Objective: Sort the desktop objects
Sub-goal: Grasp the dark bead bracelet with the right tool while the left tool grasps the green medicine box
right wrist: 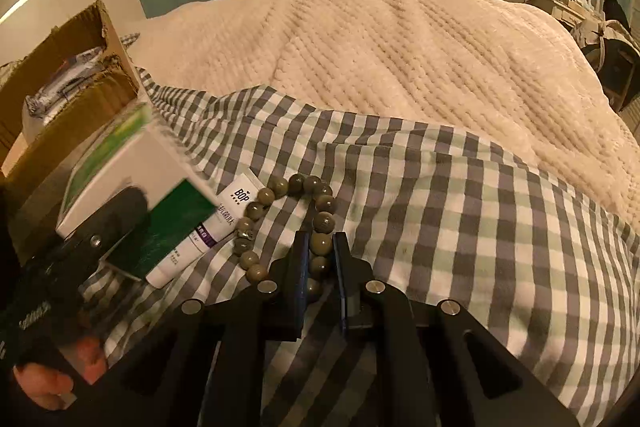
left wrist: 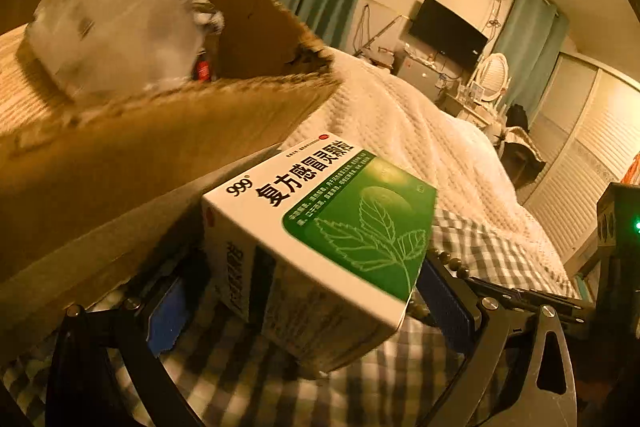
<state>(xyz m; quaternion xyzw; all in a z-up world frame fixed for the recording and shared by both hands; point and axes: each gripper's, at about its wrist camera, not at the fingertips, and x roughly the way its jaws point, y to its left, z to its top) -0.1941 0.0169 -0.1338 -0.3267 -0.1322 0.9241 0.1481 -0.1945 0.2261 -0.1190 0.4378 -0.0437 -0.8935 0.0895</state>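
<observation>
Medicine box (left wrist: 320,243), white with a green leaf panel, sits clamped between the blue pads of my left gripper (left wrist: 316,303); I read that tool as clenched on the box, one pad against each long side. I hold the box clear of the checked sheet (right wrist: 460,195), its long axis running away from the wrist and up toward the torn rim of the cardboard carton (left wrist: 168,131). The carton lies directly ahead and to the upper left of the box, its near wall just beside the box's far end. Inside I can make out a clear plastic bag (left wrist: 116,27), blurred; other contents I cannot identify.

My right gripper (right wrist: 321,247) is on the bead bracelet (right wrist: 296,183), which lies in a loop on the checked sheet. Its jaws stand nearly closed with one run of beads pinched between them. No lift of the strand shows, so I judge the hold as made, not yet proven.

A white tube (right wrist: 200,239) marked BOP lies on the sheet just beside the bracelet and partly under the raised box.

Assessment: the left hand is the nearer to the carton, and the deciding relation is box end to carton rim. I judge the box must clear that near wall before release. The bracelet, being slack, may swing when raised.
</observation>
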